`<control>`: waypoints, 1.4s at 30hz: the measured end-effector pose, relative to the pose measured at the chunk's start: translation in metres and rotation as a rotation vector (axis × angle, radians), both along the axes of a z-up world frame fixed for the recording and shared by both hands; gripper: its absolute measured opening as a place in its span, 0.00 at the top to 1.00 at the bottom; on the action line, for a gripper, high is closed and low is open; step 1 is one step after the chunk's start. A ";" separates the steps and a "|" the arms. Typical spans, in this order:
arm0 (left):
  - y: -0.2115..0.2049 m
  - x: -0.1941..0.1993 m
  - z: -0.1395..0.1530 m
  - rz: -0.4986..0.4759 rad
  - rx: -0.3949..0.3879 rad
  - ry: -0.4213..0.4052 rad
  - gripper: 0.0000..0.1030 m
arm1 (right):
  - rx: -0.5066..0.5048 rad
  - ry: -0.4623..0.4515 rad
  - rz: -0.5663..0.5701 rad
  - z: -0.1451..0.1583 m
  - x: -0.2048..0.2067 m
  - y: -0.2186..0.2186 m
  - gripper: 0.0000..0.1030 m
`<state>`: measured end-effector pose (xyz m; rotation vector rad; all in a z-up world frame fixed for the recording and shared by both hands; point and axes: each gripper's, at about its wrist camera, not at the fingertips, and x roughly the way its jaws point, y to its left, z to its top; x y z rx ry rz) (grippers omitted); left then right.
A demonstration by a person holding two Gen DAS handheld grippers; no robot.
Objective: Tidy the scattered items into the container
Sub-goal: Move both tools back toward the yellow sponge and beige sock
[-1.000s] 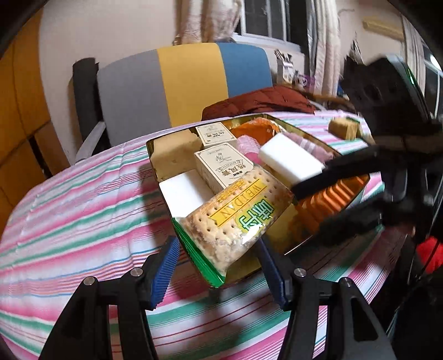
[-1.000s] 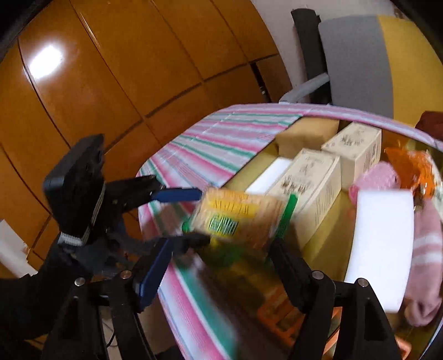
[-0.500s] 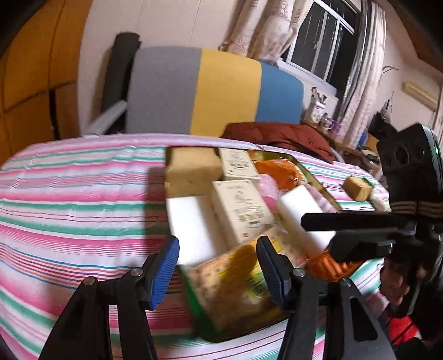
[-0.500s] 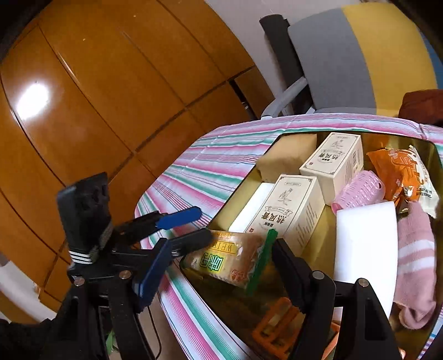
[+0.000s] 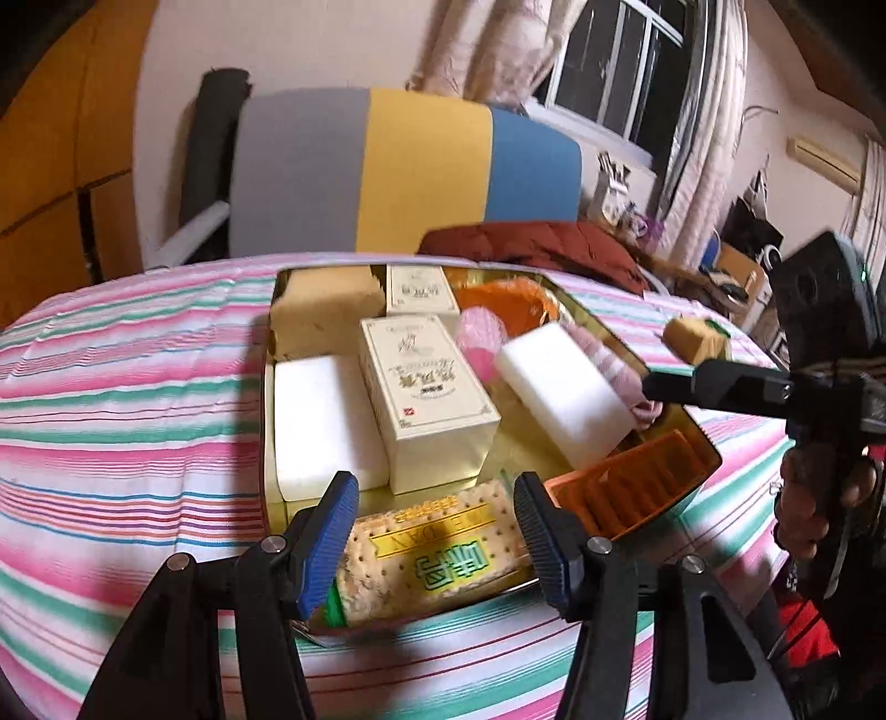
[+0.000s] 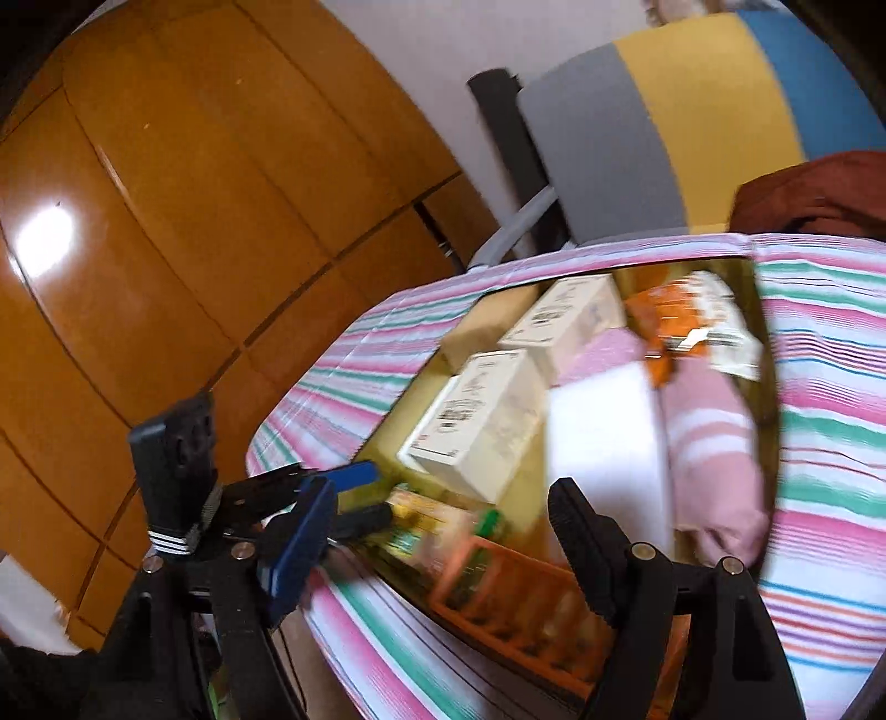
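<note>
Left gripper (image 5: pixel 434 540) clamped on cracker packet (image 5: pixel 429 556) at gold tray's (image 5: pixel 700 437) near edge, packet's long axis running left-right, right gripper (image 6: pixel 443 534) empty, jaws opening, tray holding cream boxes (image 5: pixel 426 387), white sponges (image 5: pixel 559 387), orange rack (image 5: pixel 637 487), packet lettering reading "DAN".

Cracker packet (image 5: pixel 437 554) between left gripper (image 5: pixel 434 540) pads

A round table under a pink, green and white striped cloth (image 5: pixel 127 399) fills the foreground. Behind it stands a chair with a grey, yellow and blue backrest (image 5: pixel 410 171). Glossy orange wooden wall panels (image 6: pixel 183 210) reflect a lamp; pale curtains (image 5: pixel 498 50) frame a dark window (image 5: pixel 614 66).
</note>
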<state>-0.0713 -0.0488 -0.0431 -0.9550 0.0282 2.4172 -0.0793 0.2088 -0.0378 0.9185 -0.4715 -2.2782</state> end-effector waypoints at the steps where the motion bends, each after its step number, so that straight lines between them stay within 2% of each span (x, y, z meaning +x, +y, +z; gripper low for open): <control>1: 0.003 0.003 0.002 0.007 0.003 0.012 0.42 | 0.006 0.005 -0.023 0.000 0.004 0.008 0.20; 8: 0.050 0.028 0.022 -0.027 -0.003 0.086 0.42 | 0.088 0.022 -0.166 -0.005 0.030 0.059 0.17; 12: 0.092 0.039 0.030 -0.061 -0.070 0.114 0.41 | 0.181 0.022 -0.264 -0.010 0.044 0.090 0.15; 17: 0.139 0.052 0.031 -0.115 -0.104 0.101 0.40 | 0.265 0.004 -0.362 -0.021 0.065 0.128 0.14; 22: 0.177 0.060 0.028 -0.117 -0.144 0.088 0.40 | 0.341 -0.003 -0.433 -0.026 0.084 0.152 0.14; 26: 0.201 0.066 0.025 -0.122 -0.185 0.084 0.40 | 0.385 0.000 -0.468 -0.028 0.097 0.164 0.12; 42: 0.257 0.087 0.009 -0.209 -0.255 0.102 0.40 | 0.465 0.004 -0.606 -0.031 0.135 0.208 0.12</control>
